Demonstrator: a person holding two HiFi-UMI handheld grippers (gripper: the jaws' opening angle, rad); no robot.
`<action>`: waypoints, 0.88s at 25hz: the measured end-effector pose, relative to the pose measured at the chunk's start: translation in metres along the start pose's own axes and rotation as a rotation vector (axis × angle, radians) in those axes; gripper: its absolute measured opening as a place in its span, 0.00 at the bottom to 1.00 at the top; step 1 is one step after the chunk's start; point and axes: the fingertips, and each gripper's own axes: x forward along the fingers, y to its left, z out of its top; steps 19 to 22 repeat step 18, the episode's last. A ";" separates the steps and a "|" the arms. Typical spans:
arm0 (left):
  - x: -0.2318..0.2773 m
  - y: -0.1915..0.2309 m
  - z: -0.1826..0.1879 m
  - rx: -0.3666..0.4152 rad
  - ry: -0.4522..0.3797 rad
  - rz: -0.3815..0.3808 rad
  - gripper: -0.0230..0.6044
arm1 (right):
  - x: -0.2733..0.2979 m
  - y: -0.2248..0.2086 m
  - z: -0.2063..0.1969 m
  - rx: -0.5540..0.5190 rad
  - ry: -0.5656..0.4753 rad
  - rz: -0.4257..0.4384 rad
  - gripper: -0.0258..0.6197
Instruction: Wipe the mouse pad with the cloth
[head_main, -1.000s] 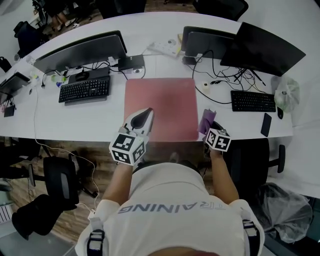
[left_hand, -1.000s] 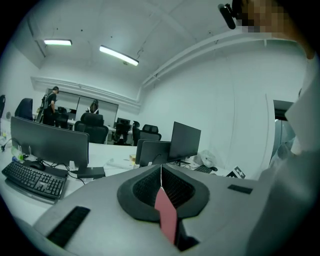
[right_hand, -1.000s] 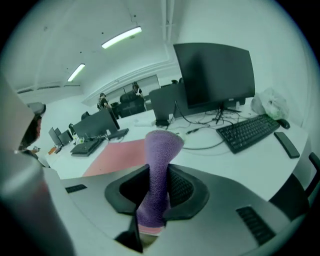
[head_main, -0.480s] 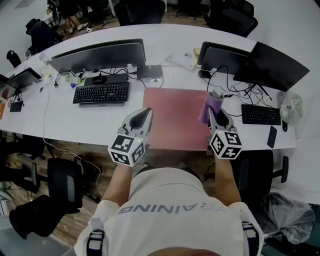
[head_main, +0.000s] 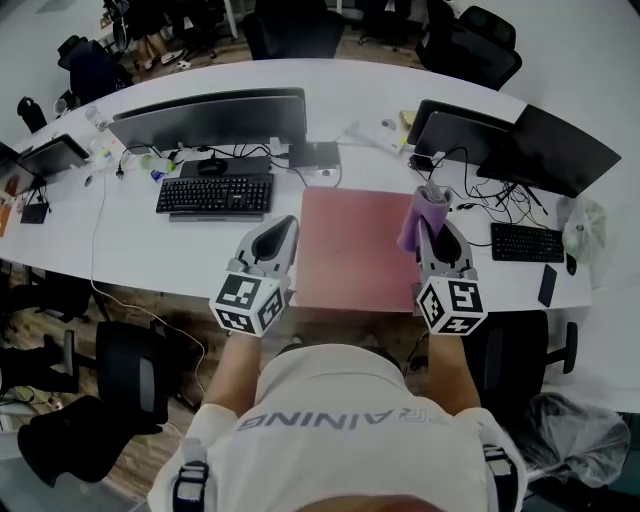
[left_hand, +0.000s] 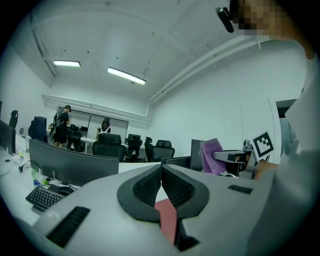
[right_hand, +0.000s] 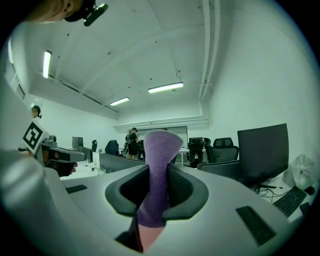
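Two grippers are raised over the near side of the white desk (head_main: 180, 250), one on either side of the pink mouse pad (head_main: 350, 255). Your right gripper (head_main: 432, 228) is clamped on the purple cloth (head_main: 421, 214). The cloth stands up out of the jaws in a loose roll and, in the head view, sits over the pad's right edge. Your left gripper (head_main: 282, 226) has its jaws pressed together with nothing between them. The pad lies flat on the desk. A black keyboard (head_main: 214, 194) lies to its left, with monitors (head_main: 210, 118) behind.
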 end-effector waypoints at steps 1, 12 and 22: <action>0.000 0.002 0.000 -0.001 -0.001 0.000 0.09 | 0.000 0.000 0.000 0.002 0.000 -0.003 0.19; 0.010 -0.001 0.001 -0.003 -0.006 -0.025 0.09 | 0.005 -0.002 0.003 -0.004 0.003 -0.001 0.19; 0.013 -0.004 0.000 -0.010 -0.006 -0.025 0.09 | 0.005 -0.006 0.003 -0.005 0.007 0.004 0.19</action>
